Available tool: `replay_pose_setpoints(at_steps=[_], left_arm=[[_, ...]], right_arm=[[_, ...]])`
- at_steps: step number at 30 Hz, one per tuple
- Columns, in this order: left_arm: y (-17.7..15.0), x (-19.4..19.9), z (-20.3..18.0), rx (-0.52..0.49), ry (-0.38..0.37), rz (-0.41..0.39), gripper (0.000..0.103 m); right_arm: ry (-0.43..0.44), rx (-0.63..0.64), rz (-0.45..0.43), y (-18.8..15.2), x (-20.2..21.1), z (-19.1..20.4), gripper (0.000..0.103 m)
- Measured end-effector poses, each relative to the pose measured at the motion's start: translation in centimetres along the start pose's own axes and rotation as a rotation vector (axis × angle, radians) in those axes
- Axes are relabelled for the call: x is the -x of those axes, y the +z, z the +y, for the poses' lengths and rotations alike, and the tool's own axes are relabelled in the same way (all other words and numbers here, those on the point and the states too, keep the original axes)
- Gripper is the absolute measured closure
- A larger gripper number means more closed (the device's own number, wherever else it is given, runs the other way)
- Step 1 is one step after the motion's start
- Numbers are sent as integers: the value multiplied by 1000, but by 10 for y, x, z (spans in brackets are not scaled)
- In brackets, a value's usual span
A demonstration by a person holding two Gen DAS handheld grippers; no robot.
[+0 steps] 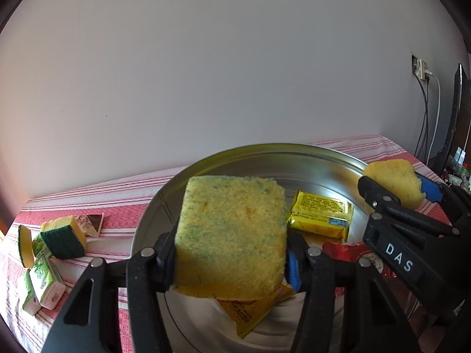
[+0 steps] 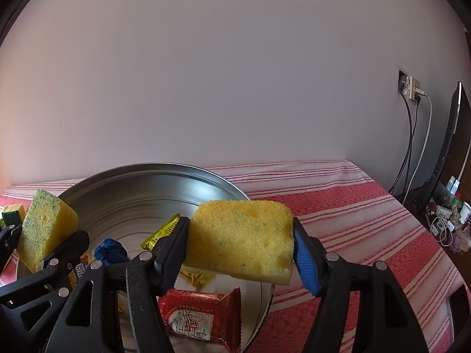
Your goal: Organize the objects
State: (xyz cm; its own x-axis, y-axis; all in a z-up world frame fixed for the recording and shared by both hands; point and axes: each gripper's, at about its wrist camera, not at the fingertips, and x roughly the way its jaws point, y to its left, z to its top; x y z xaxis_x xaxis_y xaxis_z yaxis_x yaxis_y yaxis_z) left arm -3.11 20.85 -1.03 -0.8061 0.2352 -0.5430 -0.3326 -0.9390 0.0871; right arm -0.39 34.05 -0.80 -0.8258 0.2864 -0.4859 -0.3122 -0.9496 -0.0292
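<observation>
- Far off to the left of my left gripper [image 1: 231, 254], on the striped cloth [image 1: 123, 206], lie a green-backed sponge [image 1: 63, 236], a half sponge standing on edge [image 1: 25, 245] and some green-and-white packets [image 1: 44, 279], all outside the pan.
- My left gripper is clamped on a yellow sponge [image 1: 232, 235], its broad face turned toward the camera, held above the near-left part of the metal pan [image 1: 265, 153].
- Below and just ahead of that sponge, inside the pan, sit a yellow packet [image 1: 321, 214], an orange packet [image 1: 253, 311] and a red packet [image 1: 353, 253].
- My right gripper [image 2: 240, 253] is clamped on a second yellow sponge [image 2: 241, 241], long axis running across between the jaws, held over the pan's right rim.
- Under it lies the red packet [image 2: 203, 317]; a blue cloth ball [image 2: 112, 253] is to its left.
- I judge both sponges sit over the pan, so releasing means lowering straight down; the left one is nearer the middle.
</observation>
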Motion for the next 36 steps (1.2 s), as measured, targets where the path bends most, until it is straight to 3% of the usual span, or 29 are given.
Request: replay_pose_setpoints(at_steps=[11, 13, 16, 17, 18, 20, 21, 27, 36], left_arm=[[0, 6, 13, 8, 45, -2, 46], [-1, 10, 18, 12, 70, -6, 42], [0, 14, 27, 53, 78, -13, 19], [0, 17, 32, 71, 75, -24, 5], [0, 21, 35, 87, 74, -42, 1], [-1, 29, 42, 100, 70, -75, 1], [-2, 30, 42, 98, 65, -80, 0], [-2, 32, 50, 101, 53, -97, 0], [-1, 56, 57, 86, 87, -154, 0]], right_arm=[[102, 14, 1, 1, 4, 14, 34], [107, 29, 11, 1, 3, 17, 33], [99, 12, 2, 3, 7, 13, 29], [100, -11, -17, 4, 11, 9, 26], [100, -43, -45, 5, 16, 2, 24], [111, -115, -112, 7, 26, -13, 6], [116, -146, -142, 7, 31, -18, 4], [77, -292, -247, 6, 49, -50, 3], [141, -437, -263, 2, 46, -74, 3]])
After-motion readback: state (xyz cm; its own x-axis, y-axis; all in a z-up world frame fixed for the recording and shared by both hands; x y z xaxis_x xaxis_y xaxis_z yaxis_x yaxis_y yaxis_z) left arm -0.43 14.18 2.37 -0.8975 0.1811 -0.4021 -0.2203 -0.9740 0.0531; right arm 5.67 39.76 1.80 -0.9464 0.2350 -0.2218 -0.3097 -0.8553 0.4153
